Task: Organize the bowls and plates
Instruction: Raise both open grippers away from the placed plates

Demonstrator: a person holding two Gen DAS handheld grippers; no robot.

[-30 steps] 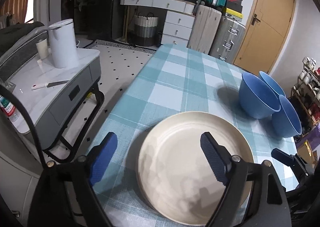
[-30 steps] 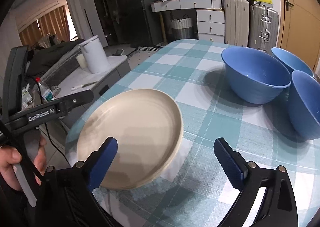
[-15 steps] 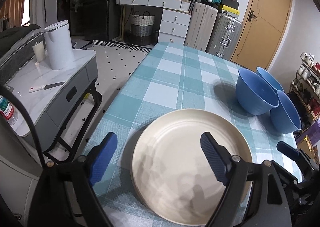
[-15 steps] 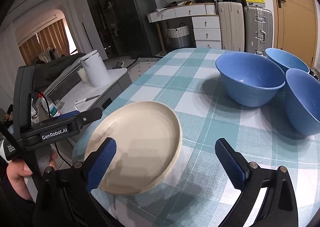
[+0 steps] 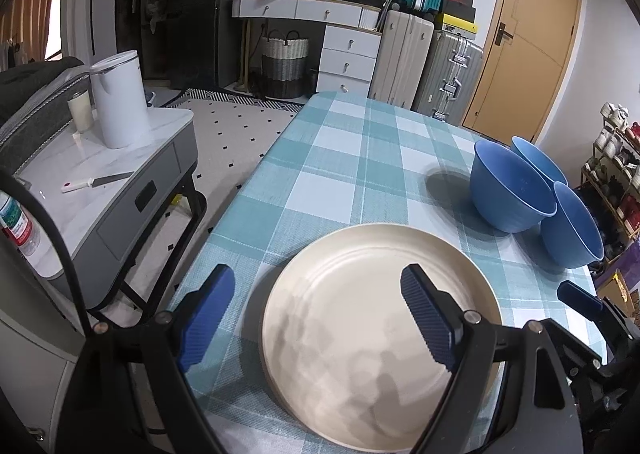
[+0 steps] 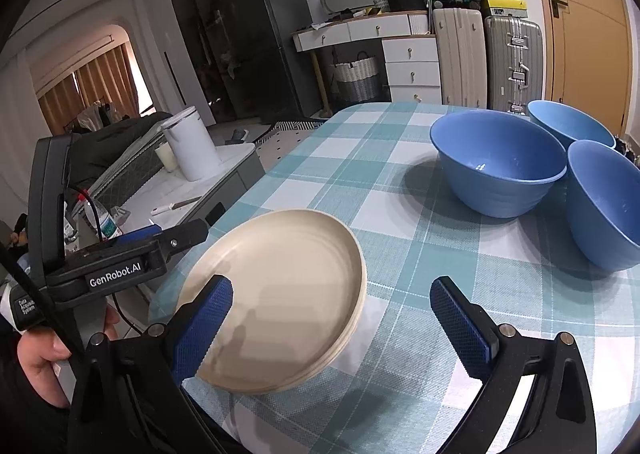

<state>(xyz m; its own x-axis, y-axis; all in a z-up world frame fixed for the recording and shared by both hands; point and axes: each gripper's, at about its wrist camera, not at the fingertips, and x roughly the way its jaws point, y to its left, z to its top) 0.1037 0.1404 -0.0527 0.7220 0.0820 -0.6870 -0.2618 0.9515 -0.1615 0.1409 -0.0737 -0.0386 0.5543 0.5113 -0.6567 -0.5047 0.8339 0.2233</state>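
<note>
I count three blue bowls (image 6: 500, 162) and what looks like a stack of perhaps three cream plates (image 6: 280, 294).

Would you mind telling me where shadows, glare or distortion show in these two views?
Left wrist: mottled shadows on the cream plate, door frame bowed by the fisheye. Right wrist: small glare spot inside the nearest blue bowl, dark shadow left of it.

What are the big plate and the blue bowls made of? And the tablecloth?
The plate looks like matte cream plastic or melamine, maybe glazed ceramic: it reflects only soft shadows, and its edge shows stacked layers, so it may be several plates. The blue bowls look like smooth plastic or ceramic, with small shiny highlights inside. The tablecloth looks like woven fabric or textured vinyl, with a fine grid weave.
</note>
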